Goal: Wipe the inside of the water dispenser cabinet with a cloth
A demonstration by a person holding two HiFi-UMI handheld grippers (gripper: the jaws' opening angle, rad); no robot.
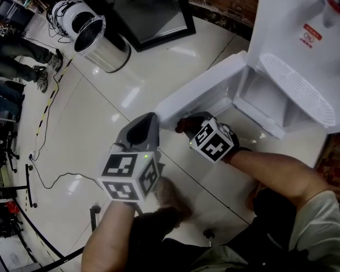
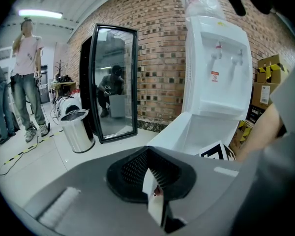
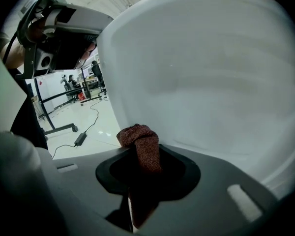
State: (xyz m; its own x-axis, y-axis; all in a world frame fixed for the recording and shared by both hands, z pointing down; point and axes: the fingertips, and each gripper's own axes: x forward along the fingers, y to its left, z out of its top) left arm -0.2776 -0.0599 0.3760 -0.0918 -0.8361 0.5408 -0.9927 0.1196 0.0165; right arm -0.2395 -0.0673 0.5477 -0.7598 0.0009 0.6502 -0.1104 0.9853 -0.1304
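The white water dispenser (image 1: 294,16) stands at the upper right, its low cabinet door (image 1: 201,95) swung open and the white cabinet inside (image 1: 260,98) showing. My right gripper (image 1: 187,124) sits at the door's near edge. It is shut on a reddish-brown cloth (image 3: 140,144), which bunches above the jaws and faces a white panel (image 3: 201,82) close ahead. My left gripper (image 1: 141,128) hangs to the left of the door, short of it. In the left gripper view its pads (image 2: 152,186) are pressed together with nothing between them, and the dispenser (image 2: 216,68) stands ahead on the right.
A steel waste bin (image 1: 99,38) and a black-framed glass-door cabinet (image 1: 153,10) stand on the tiled floor beyond the door. People stand at the far left (image 1: 17,55). A cable (image 1: 45,174) trails across the floor. Cardboard boxes (image 2: 268,77) sit right of the dispenser.
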